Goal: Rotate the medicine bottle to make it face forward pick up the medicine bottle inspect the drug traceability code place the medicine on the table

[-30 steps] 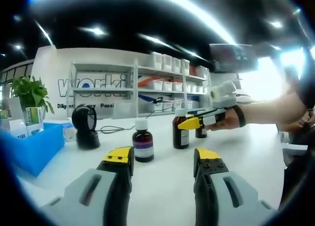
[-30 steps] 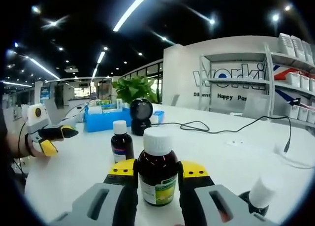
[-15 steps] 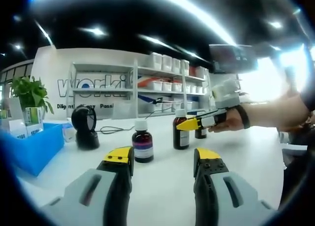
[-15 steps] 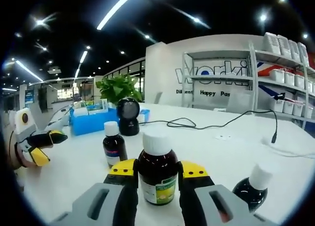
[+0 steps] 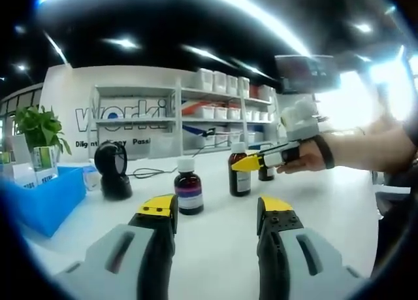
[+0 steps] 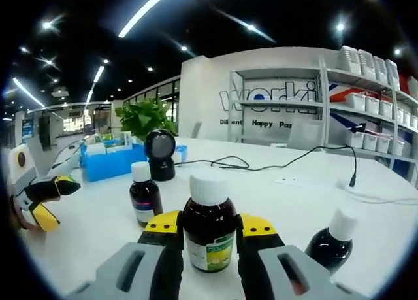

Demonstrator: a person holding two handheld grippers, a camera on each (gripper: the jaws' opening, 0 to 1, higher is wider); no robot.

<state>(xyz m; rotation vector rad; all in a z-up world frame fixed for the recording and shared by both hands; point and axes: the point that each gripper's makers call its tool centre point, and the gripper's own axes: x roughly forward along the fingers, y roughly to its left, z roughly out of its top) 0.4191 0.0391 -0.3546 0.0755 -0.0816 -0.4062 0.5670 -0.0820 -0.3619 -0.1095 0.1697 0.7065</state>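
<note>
Medicine bottle [image 6: 209, 229], brown glass with a white cap, stands on the white table [image 6: 274, 202] clamped between my right gripper [image 6: 209, 227] jaws, its green-and-white label facing my camera. My left gripper [image 5: 215, 212] hangs unclenched, grasping nothing, nearer than a smaller purple-labelled bottle [image 5: 188, 189]. I judge the rotating step nearly finished; next comes lifting the bottle straight up, clear of the tilted bottle [image 6: 330, 243] on the right.
</note>
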